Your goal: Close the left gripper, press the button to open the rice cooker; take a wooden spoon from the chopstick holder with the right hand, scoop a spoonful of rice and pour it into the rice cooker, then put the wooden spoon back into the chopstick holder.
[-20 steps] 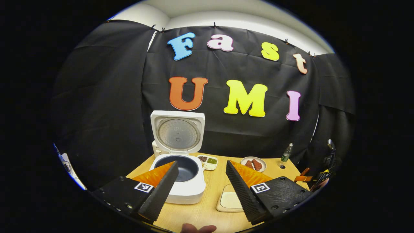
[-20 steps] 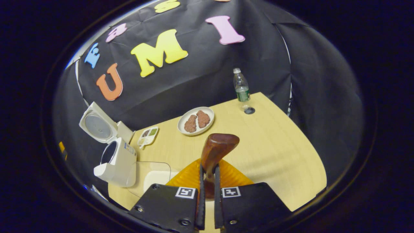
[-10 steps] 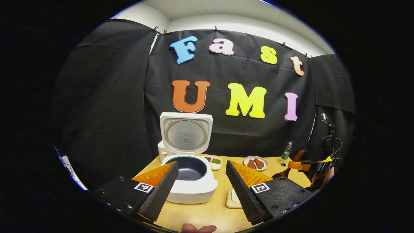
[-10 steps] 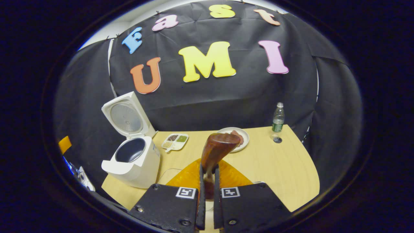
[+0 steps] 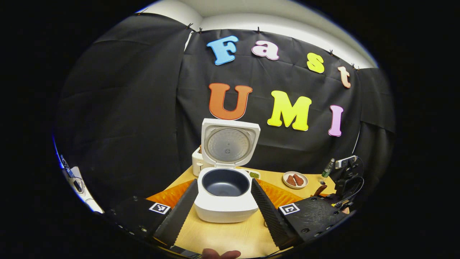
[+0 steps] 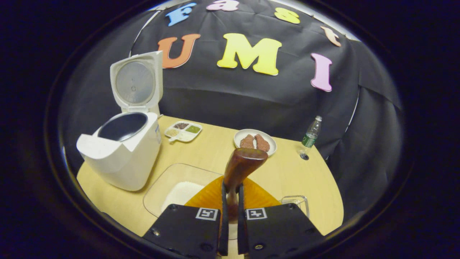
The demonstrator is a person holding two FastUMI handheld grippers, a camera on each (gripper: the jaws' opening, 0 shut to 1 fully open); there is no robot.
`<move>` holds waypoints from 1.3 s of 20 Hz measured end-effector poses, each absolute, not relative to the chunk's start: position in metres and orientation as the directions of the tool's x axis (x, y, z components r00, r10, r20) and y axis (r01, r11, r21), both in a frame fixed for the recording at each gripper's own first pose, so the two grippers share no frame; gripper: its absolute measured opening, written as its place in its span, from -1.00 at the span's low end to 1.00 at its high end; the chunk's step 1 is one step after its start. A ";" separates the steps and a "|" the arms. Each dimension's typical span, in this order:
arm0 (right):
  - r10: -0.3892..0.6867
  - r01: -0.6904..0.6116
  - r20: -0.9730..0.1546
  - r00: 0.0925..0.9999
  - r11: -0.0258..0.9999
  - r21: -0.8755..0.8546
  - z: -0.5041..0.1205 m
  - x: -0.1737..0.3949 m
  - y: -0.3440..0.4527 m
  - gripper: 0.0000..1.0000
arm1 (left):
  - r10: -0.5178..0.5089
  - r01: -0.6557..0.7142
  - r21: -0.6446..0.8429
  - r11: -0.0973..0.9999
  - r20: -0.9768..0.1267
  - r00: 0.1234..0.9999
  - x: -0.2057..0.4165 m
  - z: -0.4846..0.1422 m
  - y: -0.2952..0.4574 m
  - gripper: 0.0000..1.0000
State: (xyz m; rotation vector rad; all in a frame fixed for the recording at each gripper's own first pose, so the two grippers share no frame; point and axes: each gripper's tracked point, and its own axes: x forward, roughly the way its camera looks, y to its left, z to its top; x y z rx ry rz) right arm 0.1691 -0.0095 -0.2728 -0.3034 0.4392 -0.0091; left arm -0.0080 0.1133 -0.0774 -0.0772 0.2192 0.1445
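The left gripper [image 5: 224, 201] is spread wide, hovering level before the open rice cooker [image 5: 225, 194]. The right gripper [image 6: 230, 201] is clamped on the wooden spoon [image 6: 241, 166], bowl forward, above the rice container [image 6: 169, 187] on the table [image 6: 294, 172].

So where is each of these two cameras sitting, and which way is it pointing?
Left gripper view: rides on the left gripper, faces the open cooker and wall; its spread fingers and a fingertip show.
Right gripper view: rides on the right gripper, looks over the table and rice tray; its fingers clamp the spoon.
Shared: cooker, meat plate, bottle.
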 end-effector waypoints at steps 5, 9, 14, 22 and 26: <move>-0.037 -0.072 -0.421 0.906 0.969 -0.238 -0.289 0.177 0.016 -0.70 | 0.150 -0.171 -0.063 0.983 -0.251 0.956 -0.015 -0.085 0.132 0.88; 0.075 -0.097 -0.468 0.881 0.995 -0.022 -0.296 0.176 0.041 -0.70 | 0.164 -0.184 -0.055 0.981 -0.257 0.952 -0.022 -0.088 0.141 0.89; 0.230 -0.069 -0.488 0.842 0.943 0.326 -0.297 0.173 0.056 -0.70 | 0.178 -0.197 -0.049 0.979 -0.262 0.948 -0.026 -0.087 0.146 0.89; 0.346 0.069 -0.426 0.836 0.704 0.707 -0.305 0.173 0.020 -0.70 | 0.155 -0.168 -0.022 0.986 -0.272 0.950 -0.028 -0.080 0.128 0.89; 0.340 0.090 -0.368 0.866 0.617 0.782 -0.289 0.166 -0.011 -0.70 | 0.134 -0.146 -0.024 0.989 -0.283 0.950 -0.023 -0.078 0.114 0.89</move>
